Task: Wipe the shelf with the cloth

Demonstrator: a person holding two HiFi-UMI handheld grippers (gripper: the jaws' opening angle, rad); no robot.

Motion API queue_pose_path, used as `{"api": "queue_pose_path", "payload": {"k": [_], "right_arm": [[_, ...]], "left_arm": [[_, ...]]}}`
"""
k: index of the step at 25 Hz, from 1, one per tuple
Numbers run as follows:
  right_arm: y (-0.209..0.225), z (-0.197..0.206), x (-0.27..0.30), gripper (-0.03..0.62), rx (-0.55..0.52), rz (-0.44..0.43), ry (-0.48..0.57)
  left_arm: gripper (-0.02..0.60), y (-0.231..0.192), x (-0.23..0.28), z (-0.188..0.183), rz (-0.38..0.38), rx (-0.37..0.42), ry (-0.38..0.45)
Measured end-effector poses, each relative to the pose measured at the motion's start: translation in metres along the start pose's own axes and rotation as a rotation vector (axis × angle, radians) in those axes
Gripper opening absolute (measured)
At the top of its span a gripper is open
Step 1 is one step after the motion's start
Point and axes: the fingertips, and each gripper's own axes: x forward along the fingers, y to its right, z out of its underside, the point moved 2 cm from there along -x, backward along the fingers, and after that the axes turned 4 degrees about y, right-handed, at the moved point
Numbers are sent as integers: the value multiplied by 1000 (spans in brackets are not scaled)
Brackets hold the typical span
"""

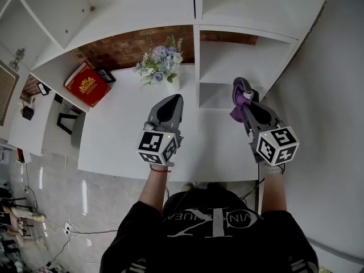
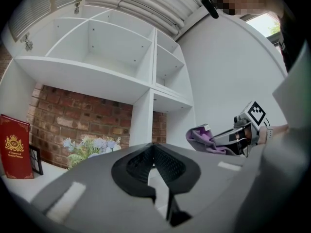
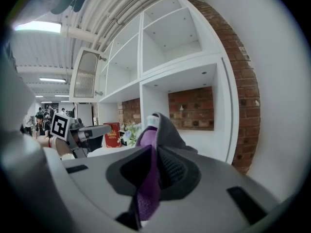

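Note:
My right gripper (image 1: 245, 98) is shut on a purple and grey cloth (image 1: 242, 98), held just in front of the lower right shelf compartment (image 1: 224, 73). In the right gripper view the cloth (image 3: 154, 144) sticks up between the jaws, with the brick-backed shelf opening (image 3: 194, 115) ahead. My left gripper (image 1: 169, 108) hovers over the white desk (image 1: 122, 129), jaws together with nothing between them. The left gripper view looks past its shut gripper (image 2: 154, 154) at the white shelf unit (image 2: 146, 76) and at the right gripper with the cloth (image 2: 206, 141).
A vase of pale blue flowers (image 1: 161, 64) stands at the back of the desk by the shelf divider (image 1: 197, 67). A red book (image 1: 86, 84) and a small black frame (image 1: 106, 74) sit at the back left. A white wall (image 1: 324, 95) closes the right side.

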Motion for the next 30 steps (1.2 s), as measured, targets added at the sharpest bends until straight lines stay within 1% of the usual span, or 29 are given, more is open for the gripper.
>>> {"api": "queue_pose_path", "payload": {"k": [8, 15, 30], "right_arm": [[8, -9, -10, 48, 13, 17, 42], [13, -11, -12, 48, 21, 25, 61], [13, -4, -8, 48, 30, 10, 48]], "left_arm": [[11, -6, -2, -6, -31, -10, 22], [11, -9, 2, -14, -45, -1, 46], [11, -17, -4, -9, -87, -9, 28]]}}
